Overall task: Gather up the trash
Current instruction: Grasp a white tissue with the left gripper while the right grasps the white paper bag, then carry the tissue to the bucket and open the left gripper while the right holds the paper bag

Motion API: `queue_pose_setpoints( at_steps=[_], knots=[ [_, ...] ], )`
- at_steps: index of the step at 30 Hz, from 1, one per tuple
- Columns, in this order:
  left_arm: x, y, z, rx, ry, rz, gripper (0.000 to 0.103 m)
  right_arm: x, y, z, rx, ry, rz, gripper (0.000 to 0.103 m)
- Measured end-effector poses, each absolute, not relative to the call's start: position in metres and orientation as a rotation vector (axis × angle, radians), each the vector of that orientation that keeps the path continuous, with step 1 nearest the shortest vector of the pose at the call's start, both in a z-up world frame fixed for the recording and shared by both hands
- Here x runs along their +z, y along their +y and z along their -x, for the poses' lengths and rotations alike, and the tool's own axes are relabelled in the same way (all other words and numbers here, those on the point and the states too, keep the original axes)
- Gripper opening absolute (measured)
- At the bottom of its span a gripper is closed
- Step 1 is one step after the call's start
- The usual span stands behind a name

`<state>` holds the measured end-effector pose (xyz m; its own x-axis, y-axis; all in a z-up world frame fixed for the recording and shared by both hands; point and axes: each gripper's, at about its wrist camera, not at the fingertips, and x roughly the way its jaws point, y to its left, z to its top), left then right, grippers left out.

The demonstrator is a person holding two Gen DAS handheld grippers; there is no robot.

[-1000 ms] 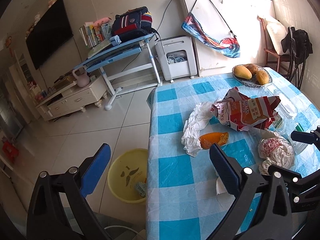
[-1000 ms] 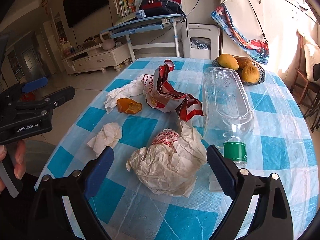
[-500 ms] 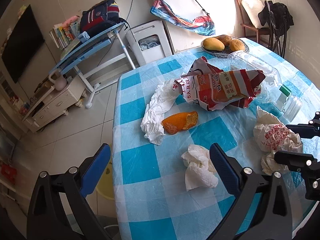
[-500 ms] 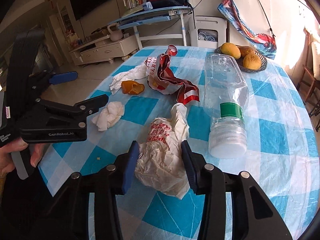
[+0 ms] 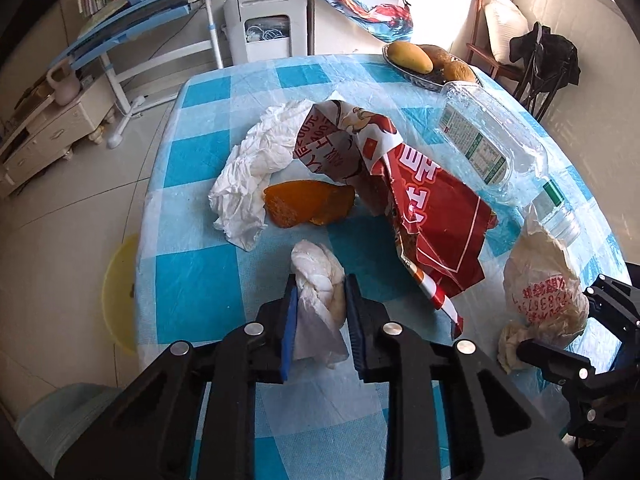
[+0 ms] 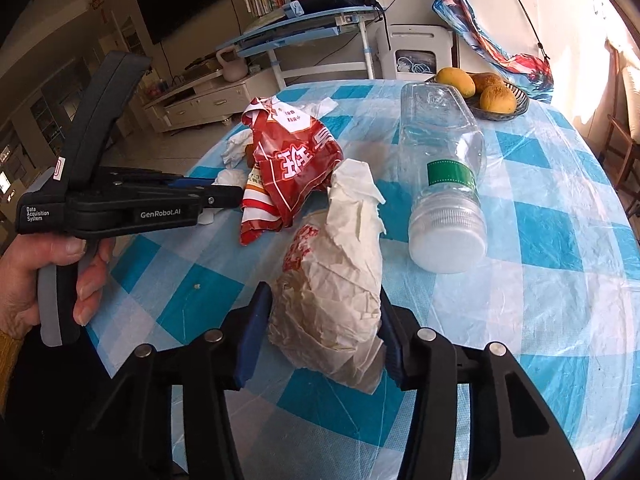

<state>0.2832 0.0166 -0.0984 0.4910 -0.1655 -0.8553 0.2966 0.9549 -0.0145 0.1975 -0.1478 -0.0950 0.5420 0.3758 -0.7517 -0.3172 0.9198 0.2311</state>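
My table cover (image 6: 560,280) is shiny crinkly plastic, the tissue (image 5: 318,280) and bag (image 6: 336,300) are soft wrinkled paper, and the bottle (image 6: 440,152) is clear smooth plastic.

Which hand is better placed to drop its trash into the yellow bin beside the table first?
Left, probably. The left gripper pinches the tissue near the table edge above the yellow bin; the right gripper is farther.
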Motion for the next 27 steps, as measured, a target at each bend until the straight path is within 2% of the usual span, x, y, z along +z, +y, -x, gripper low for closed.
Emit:
queue_pose_setpoints(
  at_steps=[7, 9, 11, 13, 16, 18, 20, 22, 23, 27],
  knots=[
    [-0.075, 0.017, -0.270, -0.294, 0.918, -0.162, 0.021, -0.096, -0.146, -0.192, 0.395, 0.907, -0.070, 0.048],
    [-0.070, 0.015, -0.266, -0.294, 0.895, -0.183, 0.021, -0.096, -0.145, -0.189, 0.370, 0.904, -0.061, 0.056],
    [-0.069, 0.013, -0.263, -0.297, 0.894, -0.194, 0.021, -0.096, -0.146, -0.187, 0.312, 0.894, -0.029, 0.073],
    [-0.069, 0.012, -0.261, -0.294, 0.898, -0.209, 0.021, -0.095, -0.147, -0.184, 0.281, 0.879, -0.009, 0.077],
    [-0.069, 0.012, -0.259, -0.298, 0.909, -0.210, 0.021, -0.091, -0.146, -0.180, 0.258, 0.849, 0.016, 0.077],
    [-0.072, 0.013, -0.259, -0.295, 0.930, -0.210, 0.022, -0.090, -0.143, -0.181, 0.273, 0.846, 0.028, 0.077],
    [-0.078, 0.012, -0.260, -0.284, 0.956, -0.217, 0.023, -0.094, -0.140, -0.183, 0.304, 0.869, 0.029, 0.052],
    [-0.084, 0.012, -0.261, -0.270, 0.979, -0.226, 0.024, -0.096, -0.139, -0.182, 0.314, 0.870, 0.015, 0.049],
    [-0.087, 0.013, -0.262, -0.263, 0.995, -0.229, 0.027, -0.096, -0.138, -0.181, 0.320, 0.874, 0.003, 0.047],
    [-0.097, 0.010, -0.262, -0.249, 1.022, -0.241, 0.028, -0.098, -0.147, -0.183, 0.337, 0.886, -0.066, 0.045]
  ],
)
